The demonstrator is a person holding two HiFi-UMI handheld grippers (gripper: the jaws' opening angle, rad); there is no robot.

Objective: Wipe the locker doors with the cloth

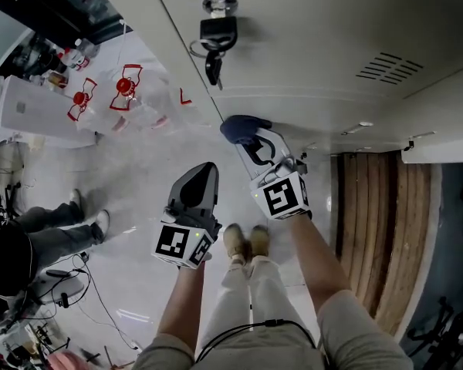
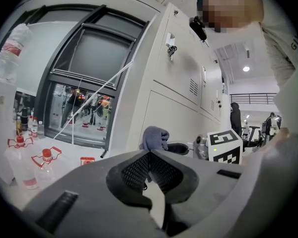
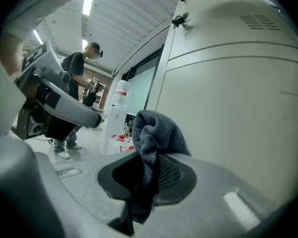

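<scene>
— Where is the cloth?
— Bunched between the jaws of the right gripper, which clamps it. The wad sticks out past the tips, just beside the locker door. No view settles whether it touches.
— And the left gripper?
— Its jaws are pressed together with nothing between them. It hangs beside the right one, off the door. A key sits in a lock higher up.

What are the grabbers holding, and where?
The right gripper pinches the blue cloth by its lower folds, bunch sticking out. The left gripper holds nothing.
</scene>
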